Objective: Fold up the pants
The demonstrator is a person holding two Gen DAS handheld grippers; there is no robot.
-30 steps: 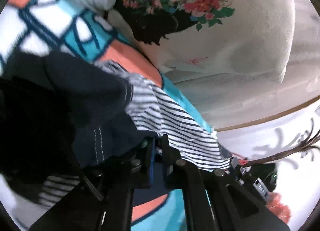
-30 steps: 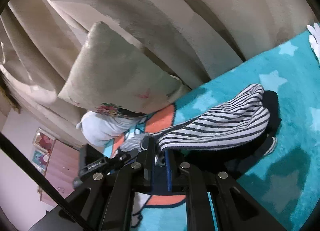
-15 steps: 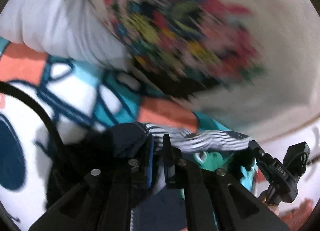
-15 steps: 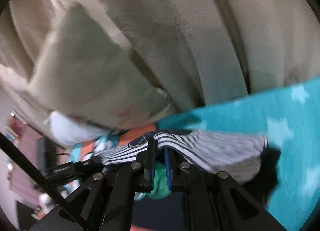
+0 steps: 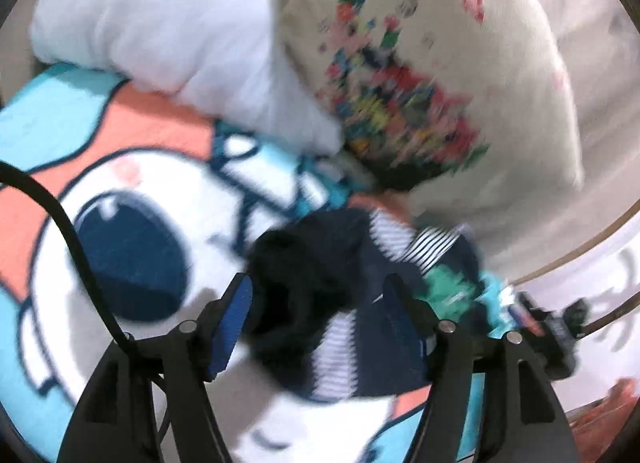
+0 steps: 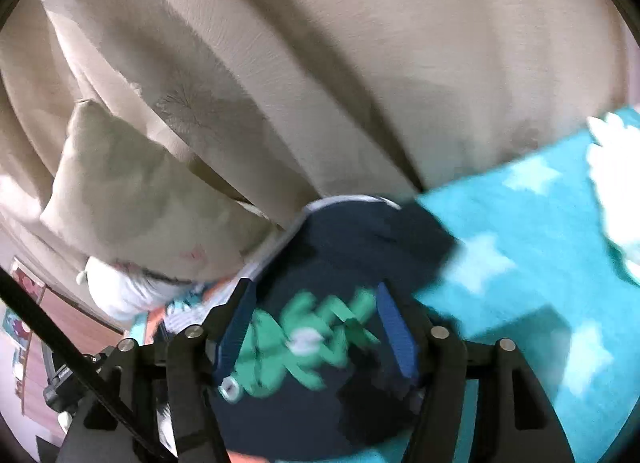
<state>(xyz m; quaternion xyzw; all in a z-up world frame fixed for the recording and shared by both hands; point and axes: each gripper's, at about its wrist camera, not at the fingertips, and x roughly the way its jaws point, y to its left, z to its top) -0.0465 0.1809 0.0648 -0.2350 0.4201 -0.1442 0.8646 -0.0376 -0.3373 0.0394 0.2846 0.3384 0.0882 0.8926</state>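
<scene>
The pants [image 5: 352, 303] are navy with a white-striped inner side and a green print, and they lie bunched on the cartoon blanket [image 5: 132, 199]. My left gripper [image 5: 320, 303] is open just above them, with blue pads on both sides of the heap. In the right wrist view the pants [image 6: 340, 263] lie folded over, navy side up, with the green print [image 6: 304, 339] between the jaws. My right gripper [image 6: 316, 327] is open over them and holds nothing. Both views are blurred by motion.
A white pillow [image 5: 160, 23] and a floral cushion [image 5: 432, 75] lie just beyond the pants. Beige curtains [image 6: 320, 63] hang behind. A teal blanket with white stars [image 6: 520, 243] spreads to the right. The other gripper [image 5: 552, 323] shows at the right edge.
Both grippers were shut on the striped pants edge and carried it over toward the pillows. Now both have opened and let go, and the pants lie folded navy side up.
</scene>
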